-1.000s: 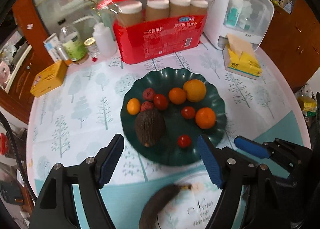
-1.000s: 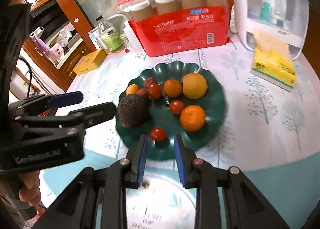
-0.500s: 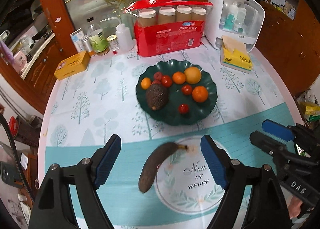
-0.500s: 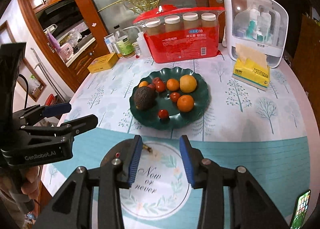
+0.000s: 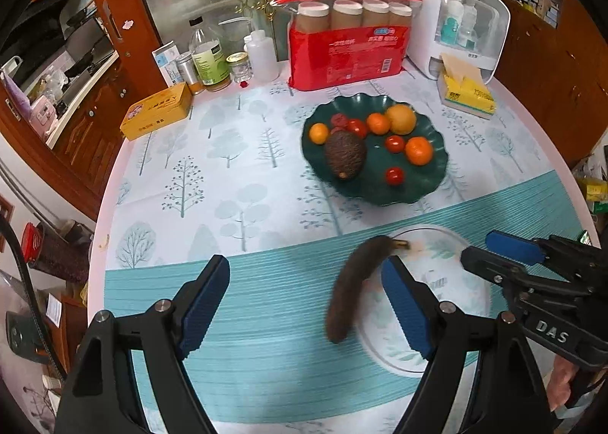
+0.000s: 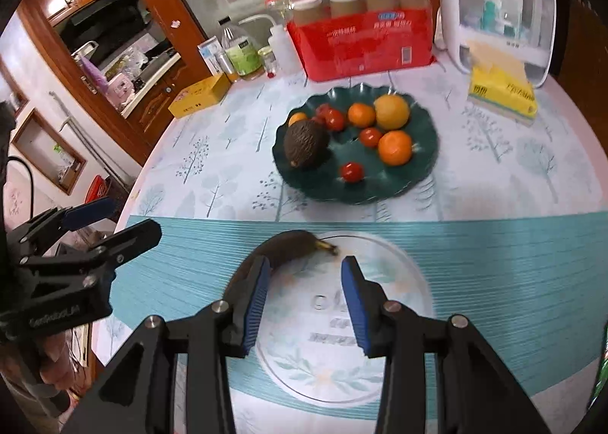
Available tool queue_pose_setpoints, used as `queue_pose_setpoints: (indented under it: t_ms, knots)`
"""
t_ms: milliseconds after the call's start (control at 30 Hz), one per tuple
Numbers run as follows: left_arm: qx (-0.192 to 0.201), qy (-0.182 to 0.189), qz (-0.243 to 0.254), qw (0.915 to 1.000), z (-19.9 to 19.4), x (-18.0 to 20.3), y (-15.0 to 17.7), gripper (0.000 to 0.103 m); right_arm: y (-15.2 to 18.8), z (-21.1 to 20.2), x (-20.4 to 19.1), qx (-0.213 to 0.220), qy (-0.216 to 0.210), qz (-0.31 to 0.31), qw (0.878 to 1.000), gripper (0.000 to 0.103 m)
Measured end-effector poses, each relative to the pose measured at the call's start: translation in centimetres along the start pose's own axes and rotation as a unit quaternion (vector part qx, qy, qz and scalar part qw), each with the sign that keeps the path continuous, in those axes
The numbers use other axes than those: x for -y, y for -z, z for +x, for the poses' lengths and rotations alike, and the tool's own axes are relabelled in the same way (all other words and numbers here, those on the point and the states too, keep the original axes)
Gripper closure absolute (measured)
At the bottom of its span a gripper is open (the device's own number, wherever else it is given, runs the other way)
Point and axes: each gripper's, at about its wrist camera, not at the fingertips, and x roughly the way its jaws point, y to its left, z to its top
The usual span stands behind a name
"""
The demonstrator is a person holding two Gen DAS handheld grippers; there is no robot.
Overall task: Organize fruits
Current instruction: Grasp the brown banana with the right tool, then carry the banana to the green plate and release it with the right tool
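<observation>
Bench (image 5: 266,183): round, covered with tree-print cloth and teal striped band.

Green scalloped plate (image 5: 437,183) (image 6: 421,175): centre-rear of bench. Holds avocado (image 5: 345,153) (image 6: 306,143), large yellow-orange citrus (image 5: 401,119), two tangerines, small orange fruit at left edge, several cherry tomatoes (image 5: 394,175), reddish lychee-like fruit.

Blackened banana (image 5: 351,289) (image 6: 281,248): off the plate, lying on teal band, stem tip over the rim of a round printed mat (image 6: 395,305); near end hidden behind a tool finger in right view.

Left tool (image 5: 306,305): jaws wide, empty; banana just inside right finger, contact not discernible.

Right tool (image 6: 306,297): jaws just opened to a moderate gap, empty, hovering over mat; banana beside left finger.

Rear of bench: red pack of paper cups (image 5: 345,50), white dispenser box (image 5: 456,24), yellow tissue pack (image 5: 465,96), yellow carton (image 5: 157,111), bottles and jars.
</observation>
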Motion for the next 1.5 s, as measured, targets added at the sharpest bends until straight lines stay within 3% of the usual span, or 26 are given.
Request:
queue_pose_setpoints:
  t_ms: [267, 567, 700, 867, 1033, 1100, 1133, 1500]
  knots:
    - [0.021, -0.012, 0.028, 0.9993, 4.0, -4.0, 1.3, 0.022, 0.2, 6.3, -3.1, -0.019, 0.025, 0.084, 0.996, 0.063]
    - [-0.008, 0.026, 0.017, 0.9995, 8.7, -7.2, 3.3, 0.022, 0.8, 11.5, -4.0, -0.048, 0.068, 0.162, 0.983, 0.063]
    - [-0.012, 0.037, 0.014, 0.9992, 9.6, -7.9, 3.6, 0.022, 0.8, 12.9, -4.7, -0.055, 0.092, 0.168, 0.980, 0.063]
    - [-0.007, 0.036, 0.015, 0.9992, 10.0, -8.3, 3.5, 0.022, 0.7, 13.5, -6.3, -0.046, 0.140, 0.151, 0.977, 0.053]
    - [-0.011, 0.035, -0.004, 0.9993, 10.7, -9.7, 3.6, 0.022, 0.9, 14.4, -7.9, -0.050, 0.201, 0.116, 0.971, 0.053]
    - [-0.011, 0.032, -0.015, 0.9993, 10.8, -10.4, 3.6, 0.022, 1.1, 15.5, -8.6, -0.075, 0.222, 0.093, 0.968, 0.057]
    - [-0.012, 0.032, -0.018, 0.9992, 10.9, -10.7, 3.7, 0.022, 1.5, 16.1, -8.6, -0.087, 0.209, 0.099, 0.969, 0.061]
    - [-0.014, 0.040, -0.034, 0.9985, 10.4, -11.2, 3.8, 0.022, 3.2, 12.8, -7.7, -0.028, 0.154, 0.134, 0.978, 0.065]
